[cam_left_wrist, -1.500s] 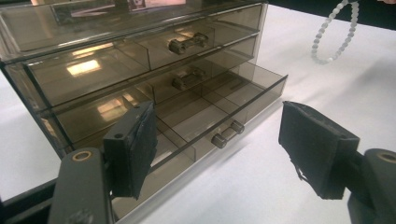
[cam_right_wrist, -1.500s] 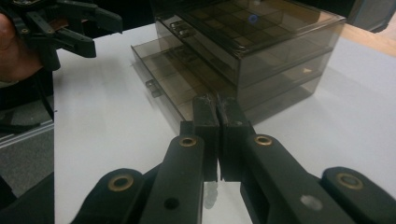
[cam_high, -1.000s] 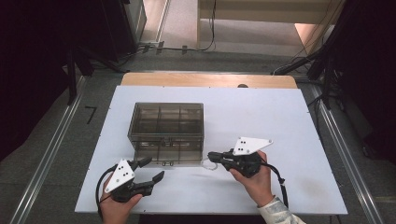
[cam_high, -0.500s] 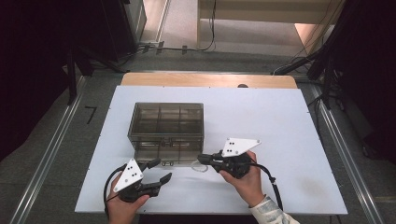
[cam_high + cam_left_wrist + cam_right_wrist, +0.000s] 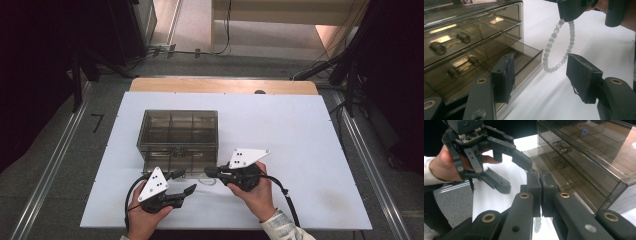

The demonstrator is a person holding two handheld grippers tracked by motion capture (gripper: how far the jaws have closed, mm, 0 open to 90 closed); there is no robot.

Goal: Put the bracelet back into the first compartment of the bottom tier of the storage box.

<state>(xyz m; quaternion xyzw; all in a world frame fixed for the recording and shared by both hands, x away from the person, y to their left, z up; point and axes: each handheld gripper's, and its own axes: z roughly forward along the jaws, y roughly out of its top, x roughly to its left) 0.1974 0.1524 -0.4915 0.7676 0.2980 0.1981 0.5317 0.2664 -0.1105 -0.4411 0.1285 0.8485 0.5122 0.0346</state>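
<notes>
A: Where was the bracelet of pale, milky round beads (image 5: pixel 559 45)?

B: It hung from the right gripper (image 5: pixel 209 171), which was pressed together on its top part. In the left gripper view the loop went down until it touched the white bench (image 5: pixel 300 130), just beside the box.

A: Which box?

B: The smoky, transparent plastic drawer box (image 5: pixel 179 131), at about 11 o'clock from the right gripper. Its lowest drawer (image 5: pixel 526 58) stood a little pulled out.

A: And the left gripper (image 5: pixel 183 182)?

B: It was spread wide and held nothing. It was at 7 o'clock from the box, near the front edge of the bench. In its own view the bracelet was between its two black pads (image 5: pixel 581 72), but apart from both.
</notes>
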